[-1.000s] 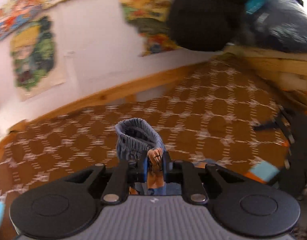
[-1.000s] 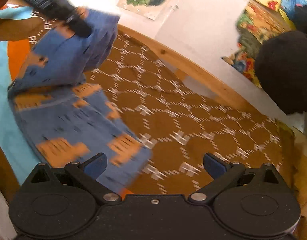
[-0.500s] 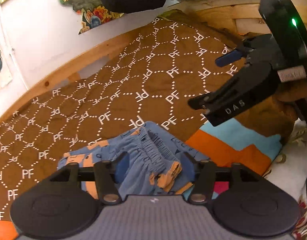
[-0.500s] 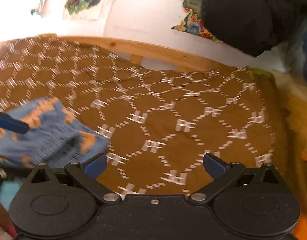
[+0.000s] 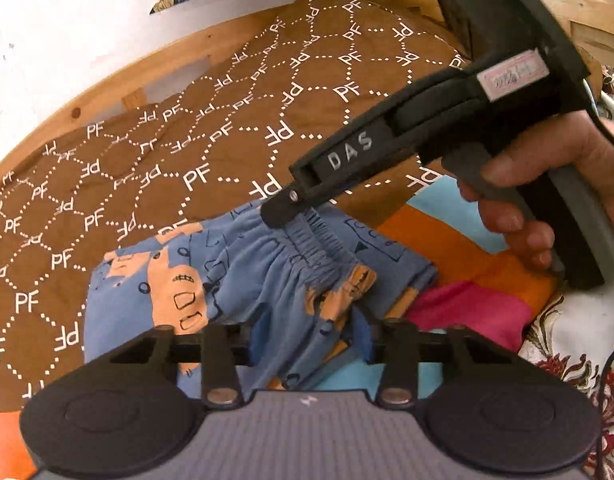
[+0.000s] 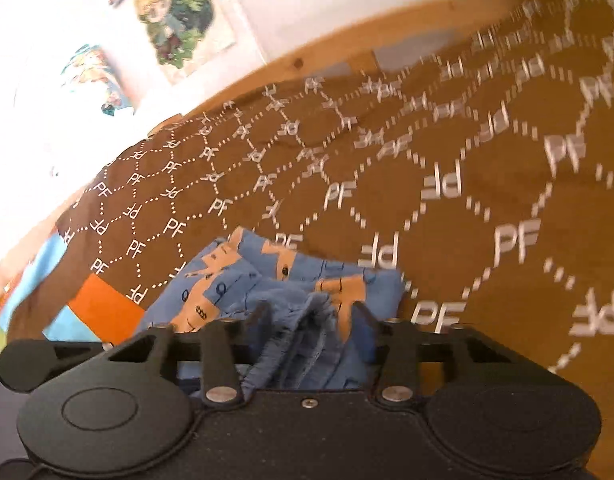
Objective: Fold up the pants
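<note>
Pants (image 5: 267,280), blue with orange prints, lie bunched on the brown PF-patterned bedspread (image 5: 235,92) at its near edge. Left wrist view: the left gripper (image 5: 307,336) has its jaws closing with a fold of the cloth between them, while the right gripper (image 5: 285,208), held in a hand (image 5: 547,184), tips onto the elastic waistband. Right wrist view: the right gripper's jaws are closing around the gathered waistband, pants right at the near edge.
</note>
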A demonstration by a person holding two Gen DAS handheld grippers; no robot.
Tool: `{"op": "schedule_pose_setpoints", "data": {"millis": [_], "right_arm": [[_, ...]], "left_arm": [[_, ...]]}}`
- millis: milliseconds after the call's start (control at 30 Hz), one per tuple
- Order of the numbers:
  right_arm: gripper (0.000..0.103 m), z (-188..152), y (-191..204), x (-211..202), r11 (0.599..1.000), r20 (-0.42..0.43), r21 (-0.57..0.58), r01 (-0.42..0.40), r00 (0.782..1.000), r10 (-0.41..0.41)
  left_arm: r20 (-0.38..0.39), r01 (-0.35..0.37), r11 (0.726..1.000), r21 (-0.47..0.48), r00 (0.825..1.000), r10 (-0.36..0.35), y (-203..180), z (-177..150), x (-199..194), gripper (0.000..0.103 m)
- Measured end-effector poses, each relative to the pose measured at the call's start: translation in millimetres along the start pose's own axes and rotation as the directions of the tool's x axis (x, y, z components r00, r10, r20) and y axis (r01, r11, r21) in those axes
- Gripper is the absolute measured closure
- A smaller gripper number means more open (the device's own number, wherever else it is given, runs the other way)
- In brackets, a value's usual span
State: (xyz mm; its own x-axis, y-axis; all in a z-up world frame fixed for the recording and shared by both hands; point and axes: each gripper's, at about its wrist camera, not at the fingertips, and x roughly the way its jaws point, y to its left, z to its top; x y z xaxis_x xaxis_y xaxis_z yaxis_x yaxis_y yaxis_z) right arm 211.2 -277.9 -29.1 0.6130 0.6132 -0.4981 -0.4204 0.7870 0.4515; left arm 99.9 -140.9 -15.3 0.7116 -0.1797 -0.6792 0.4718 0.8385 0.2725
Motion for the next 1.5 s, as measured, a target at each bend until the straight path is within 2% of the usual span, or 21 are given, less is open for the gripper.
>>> {"op": "schedule_pose_setpoints", "data": {"millis": [67,100,133,200,433,567,667,733,767,800,900,933,967,1000,1033,1100,1167,1267,1333,1400,1500], "right_arm": [[0.078,-3,1,1,1.0,0.004,0.004,0.011,1.0,-0.011],[0.088,-4,1,1,1.0,0.01,0.004,0.013,1.0,-0.013],[0.093,-4,1,-1,1.0,0.02,0.017,0.005,1.0,-0.005],[0.094,-5,-1,-3,0.999,0.036,0.044,-0.012,0.999,0.011],[0.095,19,0,-32,0.997,0.038,0.08,-0.016,0.999,0.013],[0.095,19,2,-32,0.998,-0.02,0.001,0.06,0.998,-0.06],[0.094,8,-4,-22,0.994,-0.073,-0.009,0.11,0.991,-0.11],[0.093,4,-2,-18,0.989,-0.082,-0.063,0.135,0.987,-0.14],[0.092,2,0,-18,0.985,-0.082,-0.091,0.145,0.985,-0.152],[0.086,2,2,-17,0.98,-0.082,-0.12,0.157,0.983,-0.167],[0.056,2,5,-21,0.964,-0.054,-0.148,0.219,0.972,-0.229],[0.044,2,7,-23,0.959,-0.039,-0.15,0.24,0.968,-0.248],[0.036,3,11,-24,0.956,-0.025,-0.153,0.252,0.966,-0.258],[0.02,3,15,-26,0.952,-0.007,-0.154,0.263,0.964,-0.268],[0.012,2,20,-27,0.95,0.012,-0.153,0.271,0.962,-0.272],[0.006,-3,34,-25,0.951,0.015,-0.18,0.251,0.967,-0.253],[0.005,-10,49,-16,0.934,-0.006,-0.249,0.256,0.964,-0.266],[0.004,-33,60,-5,0.857,-0.058,-0.394,0.333,0.921,-0.384],[0.001,-43,53,-12,0.851,-0.066,-0.414,0.323,0.922,-0.381],[0.001,-39,39,-22,0.898,-0.105,-0.328,0.291,0.934,-0.341],[0.001,-23,30,-30,0.938,-0.16,-0.27,0.219,0.95,-0.268]], "left_arm": [[0.015,0.003,1.0,-0.021,1.0,-0.003,3,0,-2,0.083],[0.019,0.005,1.0,-0.028,1.0,-0.004,3,1,-3,0.087],[0.022,0.006,0.999,-0.032,1.0,-0.005,4,2,-3,0.089],[0.037,0.003,0.999,-0.035,0.999,-0.002,5,4,-7,0.094],[0.11,-0.002,1.0,-0.005,0.994,0.003,-6,13,-30,0.094],[0.062,0.027,0.998,0.052,0.998,-0.03,-21,12,-13,0.093],[0.027,0.069,0.997,0.029,0.997,-0.07,-20,6,-1,0.088],[0.036,0.11,0.994,0.005,0.993,-0.111,-14,5,-3,0.078],[0.048,0.141,0.99,-0.015,0.989,-0.14,-9,5,-7,0.062],[0.067,0.18,0.983,-0.047,0.982,-0.177,-3,3,-12,0.047],[0.125,0.248,0.946,-0.209,0.966,-0.225,26,-5,-27,0.04],[0.137,0.237,0.932,-0.275,0.969,-0.206,37,-8,-31,0.038],[0.147,0.202,0.916,-0.347,0.976,-0.159,49,-13,-34,0.029],[0.143,0.143,0.903,-0.406,0.986,-0.092,58,-16,-35,0.016],[0.116,0.06,0.886,-0.46,0.993,-0.007,67,-20,-37,0.011],[0.046,-0.082,0.846,-0.528,0.991,0.125,82,-26,-34,0.008],[-0.043,-0.174,0.816,-0.551,0.983,0.181,93,-33,-26,0.007],[-0.205,-0.288,0.82,-0.494,0.956,0.212,94,-45,-6,0.006],[-0.189,-0.278,0.82,-0.5,0.959,0.211,92,-56,-10,0.005],[-0.187,-0.281,0.815,-0.507,0.959,0.215,91,-62,-15,0.003],[-0.175,-0.261,0.814,-0.519,0.965,0.197,95,-65,-22,0.004]]}}
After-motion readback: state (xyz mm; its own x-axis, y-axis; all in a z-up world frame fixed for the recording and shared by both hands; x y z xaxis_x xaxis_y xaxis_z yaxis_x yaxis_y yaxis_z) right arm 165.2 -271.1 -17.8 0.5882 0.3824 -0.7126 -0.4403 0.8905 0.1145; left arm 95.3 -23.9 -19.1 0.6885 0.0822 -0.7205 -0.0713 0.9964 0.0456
